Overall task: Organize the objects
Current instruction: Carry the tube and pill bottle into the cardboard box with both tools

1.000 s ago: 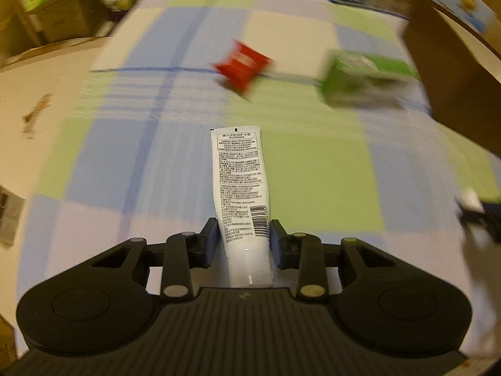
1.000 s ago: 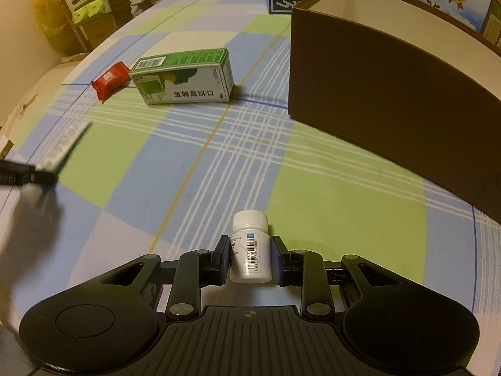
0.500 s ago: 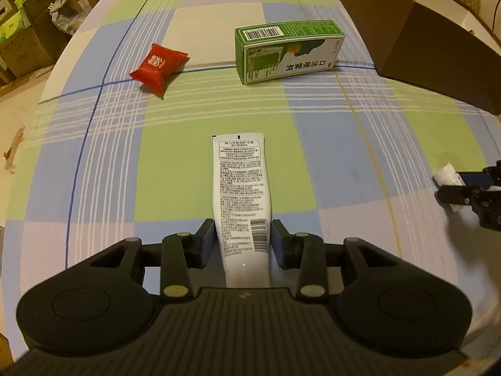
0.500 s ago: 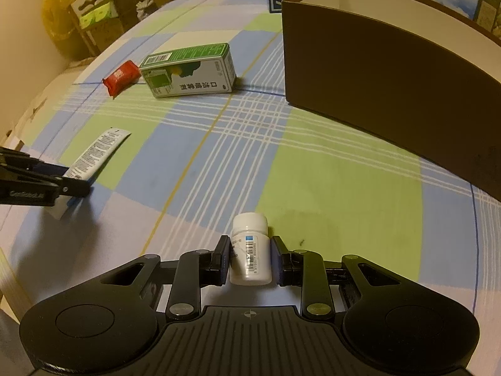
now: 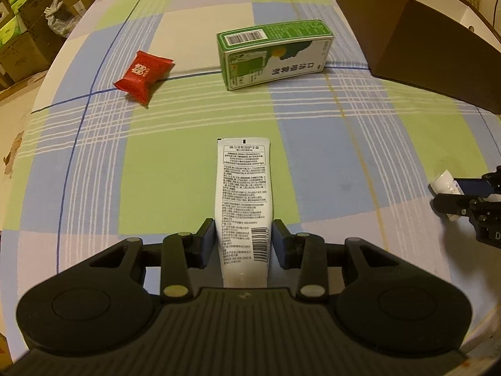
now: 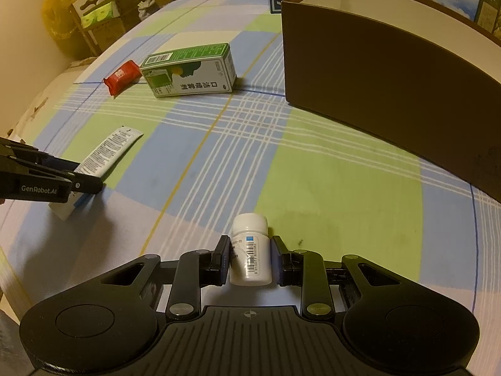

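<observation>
Two grippers, each holding one white item over a checked cloth

Both grippers sit at the bottom centre of their own wrist views, each clamped on something. The left gripper [image 5: 243, 244] has its jaws pressed against the lower end of a white tube [image 5: 243, 197], which lies flat and points straight up the frame, its printed back and barcode facing the camera. The right gripper [image 6: 249, 258] grips a small white pill bottle [image 6: 250, 250] by its sides; the cap end points away from the camera and a barcode label shows.

Beneath both lies a tablecloth [image 5: 175, 172] checked in green, blue and pale squares. In the left view, a red snack packet [image 5: 143, 75] sits in the upper left, and a green and white carton [image 5: 274, 53] lies on its side in the upper centre, apart from the packet. A brown cardboard box [image 5: 438, 59] fills the upper right corner. At the right edge of that view, the right gripper appears with the bottle's cap showing.

In the right view, the brown box spans the upper right, its open top showing a pale inside. The carton and packet lie in the upper left, close together. At the left edge, the left gripper holds the tube just above the cloth.
</observation>
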Tool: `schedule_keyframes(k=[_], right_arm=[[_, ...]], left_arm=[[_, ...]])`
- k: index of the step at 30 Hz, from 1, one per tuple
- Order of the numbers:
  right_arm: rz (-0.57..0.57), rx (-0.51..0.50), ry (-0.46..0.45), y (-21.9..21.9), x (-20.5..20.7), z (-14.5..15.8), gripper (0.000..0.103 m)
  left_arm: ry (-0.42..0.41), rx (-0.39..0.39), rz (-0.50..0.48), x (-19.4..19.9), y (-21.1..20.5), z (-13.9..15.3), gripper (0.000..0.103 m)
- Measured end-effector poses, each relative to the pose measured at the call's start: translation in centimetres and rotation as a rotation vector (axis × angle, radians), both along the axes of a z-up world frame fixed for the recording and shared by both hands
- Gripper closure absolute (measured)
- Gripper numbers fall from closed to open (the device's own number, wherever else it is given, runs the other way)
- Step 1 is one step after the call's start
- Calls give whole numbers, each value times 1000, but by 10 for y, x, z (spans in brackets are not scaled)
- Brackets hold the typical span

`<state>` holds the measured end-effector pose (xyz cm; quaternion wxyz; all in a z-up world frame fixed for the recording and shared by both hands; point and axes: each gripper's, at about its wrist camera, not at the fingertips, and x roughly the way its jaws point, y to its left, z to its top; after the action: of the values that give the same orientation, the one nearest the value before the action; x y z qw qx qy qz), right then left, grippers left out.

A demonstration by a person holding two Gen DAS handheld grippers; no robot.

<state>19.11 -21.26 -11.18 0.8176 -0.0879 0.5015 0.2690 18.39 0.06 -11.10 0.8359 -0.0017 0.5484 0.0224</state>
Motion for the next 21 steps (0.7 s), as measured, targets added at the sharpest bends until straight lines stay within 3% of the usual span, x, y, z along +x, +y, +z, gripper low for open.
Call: schedule_keyframes(k=[9, 21], right_arm=[[-14, 13, 5, -8, 1, 1, 79], [-82, 105, 0, -36, 6, 20, 79]], left_arm=[[2, -34, -22, -2, -11, 6, 70], [-68, -64, -72, 8, -36, 37, 70]])
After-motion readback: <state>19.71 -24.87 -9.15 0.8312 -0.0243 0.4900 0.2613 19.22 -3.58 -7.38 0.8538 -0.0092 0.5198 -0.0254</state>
